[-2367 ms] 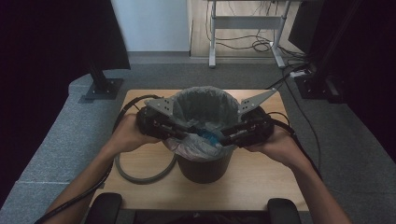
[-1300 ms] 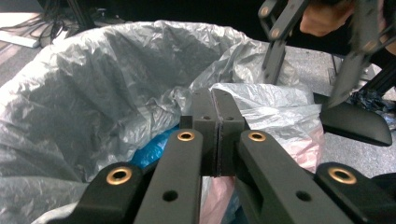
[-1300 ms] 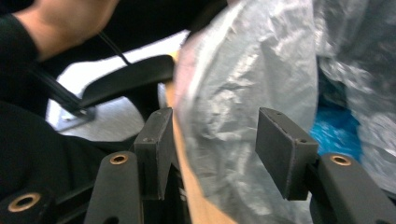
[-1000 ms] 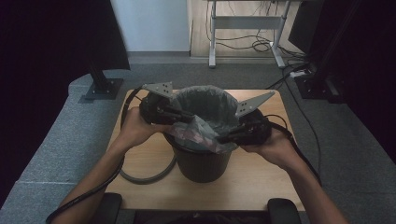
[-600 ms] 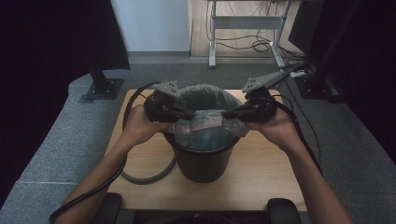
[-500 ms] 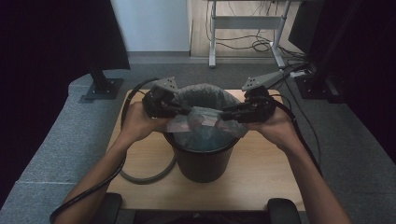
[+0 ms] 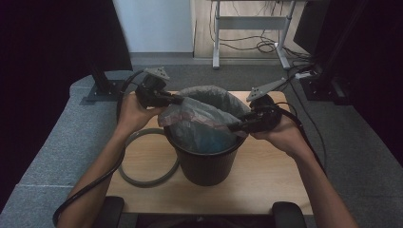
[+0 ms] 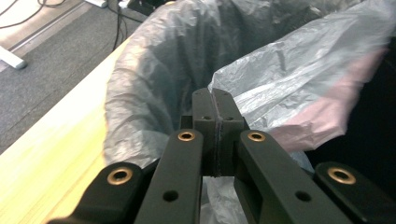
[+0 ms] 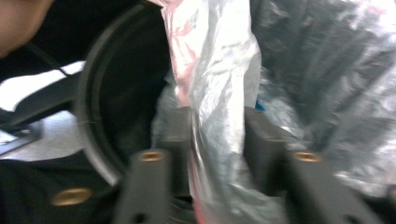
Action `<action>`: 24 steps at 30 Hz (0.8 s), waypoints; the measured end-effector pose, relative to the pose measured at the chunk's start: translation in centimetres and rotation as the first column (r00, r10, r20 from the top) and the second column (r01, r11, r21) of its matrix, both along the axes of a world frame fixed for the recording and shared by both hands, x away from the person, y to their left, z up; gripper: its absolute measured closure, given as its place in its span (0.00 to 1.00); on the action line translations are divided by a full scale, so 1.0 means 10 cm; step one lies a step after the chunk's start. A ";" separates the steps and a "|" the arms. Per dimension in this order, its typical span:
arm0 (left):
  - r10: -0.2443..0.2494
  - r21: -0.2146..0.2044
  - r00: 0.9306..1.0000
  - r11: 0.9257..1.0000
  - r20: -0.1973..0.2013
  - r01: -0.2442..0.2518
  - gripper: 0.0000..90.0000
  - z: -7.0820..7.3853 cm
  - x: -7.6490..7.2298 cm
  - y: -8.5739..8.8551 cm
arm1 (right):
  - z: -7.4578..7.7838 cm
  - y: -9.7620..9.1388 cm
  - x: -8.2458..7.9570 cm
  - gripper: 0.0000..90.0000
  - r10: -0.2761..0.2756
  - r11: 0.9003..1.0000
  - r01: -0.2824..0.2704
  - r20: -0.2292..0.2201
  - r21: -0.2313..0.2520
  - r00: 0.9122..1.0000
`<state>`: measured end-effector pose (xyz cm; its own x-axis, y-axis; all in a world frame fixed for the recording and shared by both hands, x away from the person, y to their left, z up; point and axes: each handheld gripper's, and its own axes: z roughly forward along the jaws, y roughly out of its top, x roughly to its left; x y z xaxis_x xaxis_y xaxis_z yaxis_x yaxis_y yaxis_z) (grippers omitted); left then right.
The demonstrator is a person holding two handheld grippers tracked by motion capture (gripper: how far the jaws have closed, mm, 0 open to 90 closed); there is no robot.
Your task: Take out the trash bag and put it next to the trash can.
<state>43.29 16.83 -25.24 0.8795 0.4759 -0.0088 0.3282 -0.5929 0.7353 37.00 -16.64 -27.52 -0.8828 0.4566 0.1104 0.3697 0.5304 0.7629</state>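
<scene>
Left gripper (image 8: 215,135): jaws pressed flat together on a fold of the thin, translucent grey plastic bin liner (image 7: 204,114), at the left rim of the round black plastic bucket (image 7: 206,164). Right gripper (image 9: 217,135): its jaws have just been closing, with a bunched strip of the liner between them; the pads look to bear on that strip, though the blurred picture leaves the firmness of the grip uncertain.

Change noted: against the high view of a second ago, both hands have moved outward and toward the bucket's far side. The liner edge, then bunched low over the bucket's near rim, is now drawn taut across the mouth between the two grippers (image 7: 173,99) (image 7: 237,127).

Judgement: the liner is being spread open for seating over the rim. It sits inside the bucket, its far edge draped over the far rim; the near edge remains unseated. A grey ring-shaped hoop (image 7: 142,178) lies on the wooden table (image 7: 266,180), left of the bucket.
</scene>
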 end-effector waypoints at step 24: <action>0.126 0.148 0.987 0.983 -0.099 -0.110 0.73 -0.26 0.31 -0.06 | -0.16 -0.03 0.52 0.23 -0.271 0.958 0.282 0.150 -0.056 0.951</action>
<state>46.39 16.21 -27.88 0.8145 0.5796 -0.0255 0.4749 -0.6409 0.6031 42.24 -16.90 -29.09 -0.7249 0.6871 -0.0489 0.4030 0.4806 0.7788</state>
